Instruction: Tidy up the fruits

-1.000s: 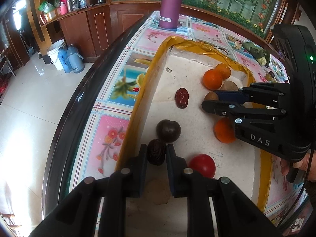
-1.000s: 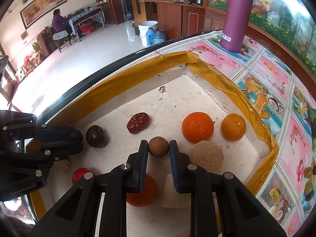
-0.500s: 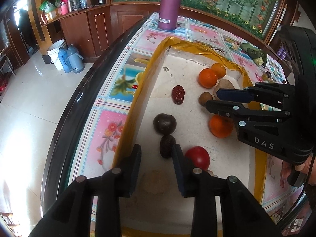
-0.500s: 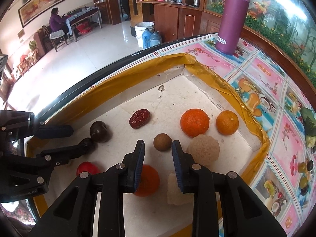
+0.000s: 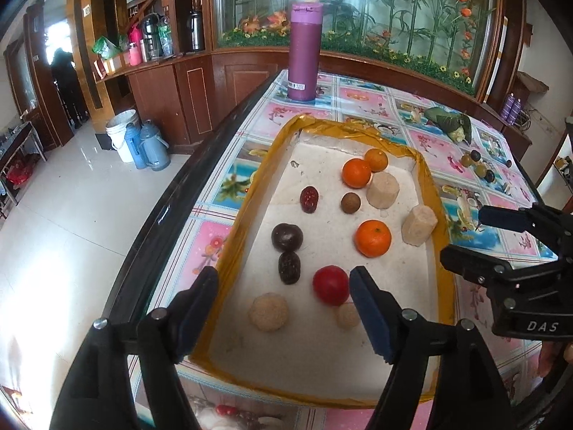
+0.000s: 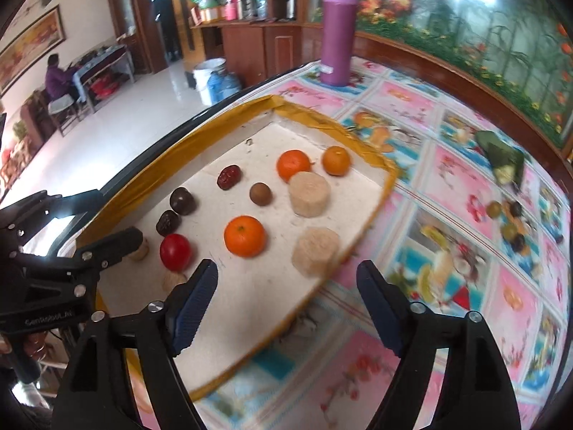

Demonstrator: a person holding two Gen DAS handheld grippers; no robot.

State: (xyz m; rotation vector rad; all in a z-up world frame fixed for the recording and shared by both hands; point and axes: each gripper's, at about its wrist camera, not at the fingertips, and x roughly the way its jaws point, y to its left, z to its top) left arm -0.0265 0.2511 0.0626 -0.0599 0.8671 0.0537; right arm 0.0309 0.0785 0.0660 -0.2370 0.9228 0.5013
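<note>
A white foam tray with a yellow taped rim (image 5: pixel 250 222) holds the fruits. A dark wrinkled date (image 5: pixel 289 267) lies beside a dark plum (image 5: pixel 285 237), with a red date (image 5: pixel 309 199) farther back. A brown longan (image 5: pixel 350 202) rests near three oranges (image 5: pixel 372 238) and a red tomato (image 5: pixel 331 285). My left gripper (image 5: pixel 284 279) hovers over the tray's near end, its jaws opening and touching nothing. My right gripper (image 6: pixel 286 272) hangs above the tray's near edge (image 6: pixel 322 279), jaws opening and empty; the longan (image 6: pixel 260 194) lies well ahead of it.
Several beige pucks (image 5: pixel 382 190) share the tray. A purple bottle (image 5: pixel 304 53) stands at the table's far end. A green leaf bundle (image 5: pixel 451 125) and small fruits (image 5: pixel 478 165) lie on the patterned cloth. The table's black edge (image 5: pixel 172 208) drops to the floor on the left.
The left gripper let go of the dark date and the right one let go of the longan. Both opened wide and drew back and up from the tray.
</note>
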